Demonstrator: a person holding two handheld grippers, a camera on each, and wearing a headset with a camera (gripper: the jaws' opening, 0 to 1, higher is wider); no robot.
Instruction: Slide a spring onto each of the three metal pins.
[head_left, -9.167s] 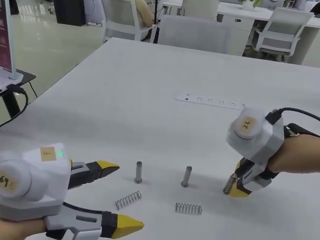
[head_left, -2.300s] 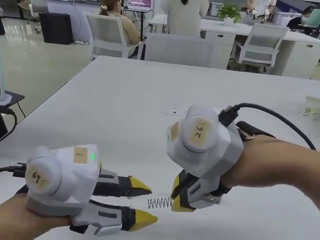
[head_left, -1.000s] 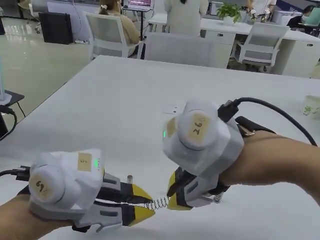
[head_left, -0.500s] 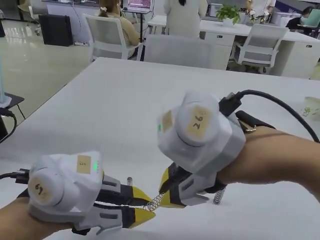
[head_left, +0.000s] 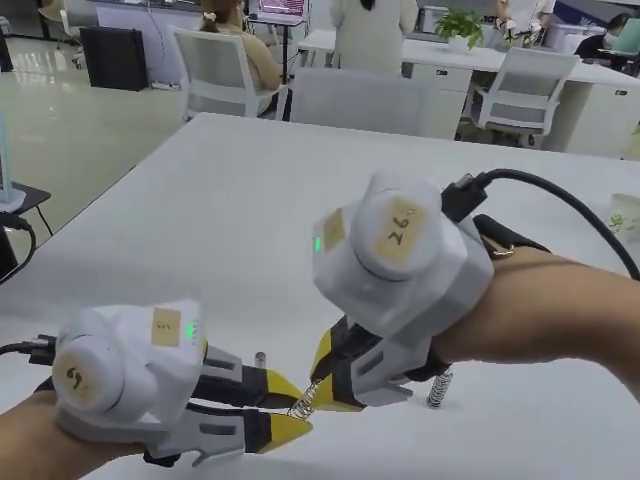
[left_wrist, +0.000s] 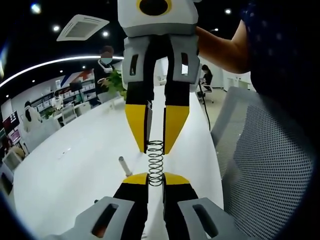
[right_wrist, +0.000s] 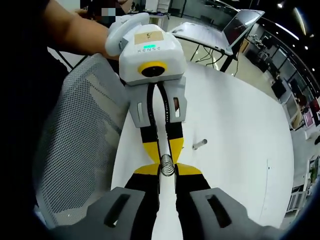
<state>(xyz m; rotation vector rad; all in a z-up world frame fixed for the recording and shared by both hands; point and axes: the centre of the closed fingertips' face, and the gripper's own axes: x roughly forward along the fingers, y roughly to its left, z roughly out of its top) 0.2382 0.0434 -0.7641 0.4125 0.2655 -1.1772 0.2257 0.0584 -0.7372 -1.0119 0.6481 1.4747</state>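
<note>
The left hand-held gripper (head_left: 300, 410) sat low at the near left of the head view, its yellow-tipped jaws clenched on one end of a spring (head_left: 304, 397). The right hand-held gripper (head_left: 322, 385) faced it tip to tip from the right, its jaws likewise closed on the spring's other end. The spring was thus held between the two, off the white tabletop (head_left: 250, 200). The spring's long axis ran straight from one pair of jaws to the other. In the head view it slanted: the end in the left hand-held gripper was lower and nearer, and the end in the right hand-held gripper was higher and farther right. In the left gripper view the coil ran straight ahead along that gripper's own jaws into the yellow tips opposite. In the right gripper view it was seen nearly end-on, a short ring of coils pinched between the two sets of tips. A bare metal pin (head_left: 260, 358) stood upright on the tabletop just behind the left hand-held gripper's jaws, apart from the held spring. A second spring (head_left: 437, 388) stood upright under the right hand-held gripper's body, to the right of its jaws. Whether it touched that gripper could not be told, and what it stood on was hidden.
</note>
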